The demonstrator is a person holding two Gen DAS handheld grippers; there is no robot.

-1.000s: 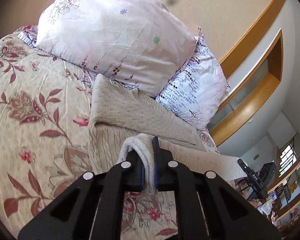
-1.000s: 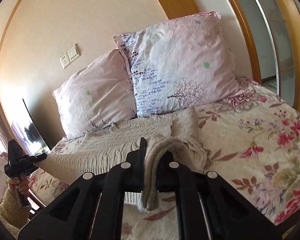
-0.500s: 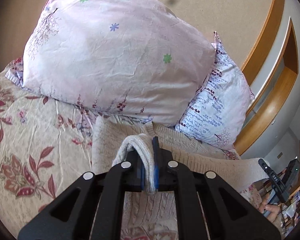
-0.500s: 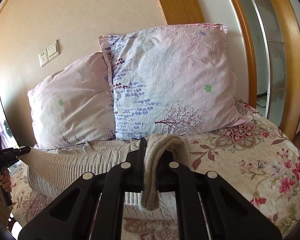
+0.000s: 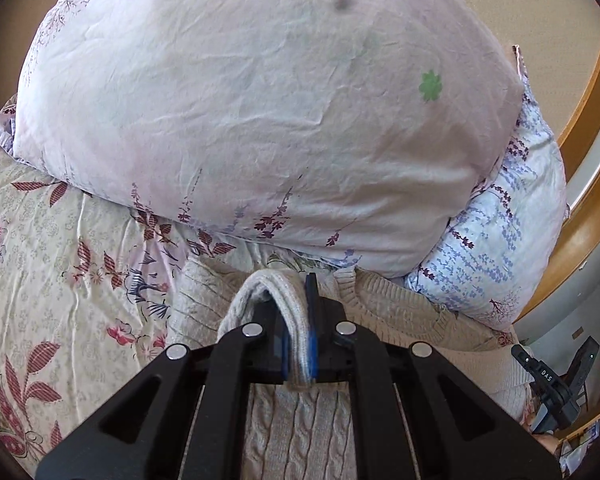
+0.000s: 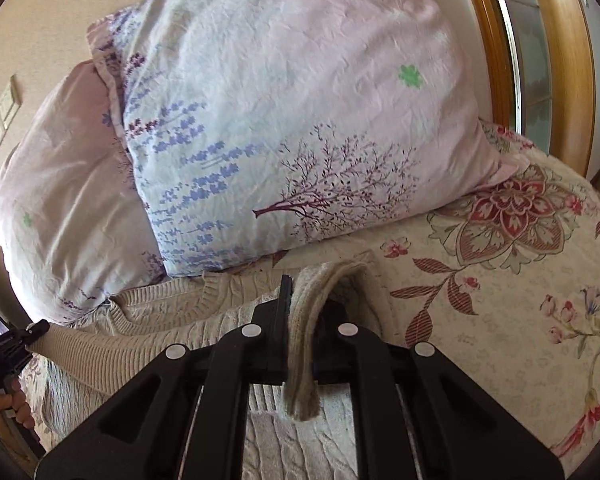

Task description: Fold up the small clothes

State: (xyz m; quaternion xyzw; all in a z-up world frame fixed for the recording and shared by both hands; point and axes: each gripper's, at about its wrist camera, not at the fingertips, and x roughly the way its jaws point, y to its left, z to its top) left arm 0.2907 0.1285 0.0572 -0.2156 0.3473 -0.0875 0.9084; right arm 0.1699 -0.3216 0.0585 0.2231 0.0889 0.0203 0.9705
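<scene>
- Left wrist view: left gripper (image 5: 300, 334) clenched on a ribbed hem edge of the beige knit sweater (image 5: 296, 428) — the fabric loops up over the left finger and runs down between the blue pads.
- The rest of the sweater lies spread on the floral bedspread (image 5: 40, 264), its cable-knit body below the jaws and its ribbed neckline just under the pillows.
- A pale pink pillow (image 5: 240, 112) fills the upper frame; a lilac-printed pillow (image 5: 496, 252) sits behind it to the right, beside a wooden frame (image 5: 580, 216).
- At lower right, the other gripper shows small, pinching a stretched sleeve.
- Right wrist view: right gripper (image 6: 300, 334) clamped on another ribbed band of the sweater (image 6: 148, 344) — it drapes over the fingers and hangs below them.
- The sweater lies on the bed at the foot of the pillows; one sleeve is pulled taut toward the left edge.
- There the left gripper (image 6: 36, 330) grips the sleeve end, a person's hand (image 6: 14, 402) below it.
- Wall sockets (image 6: 2, 114) at far left.
</scene>
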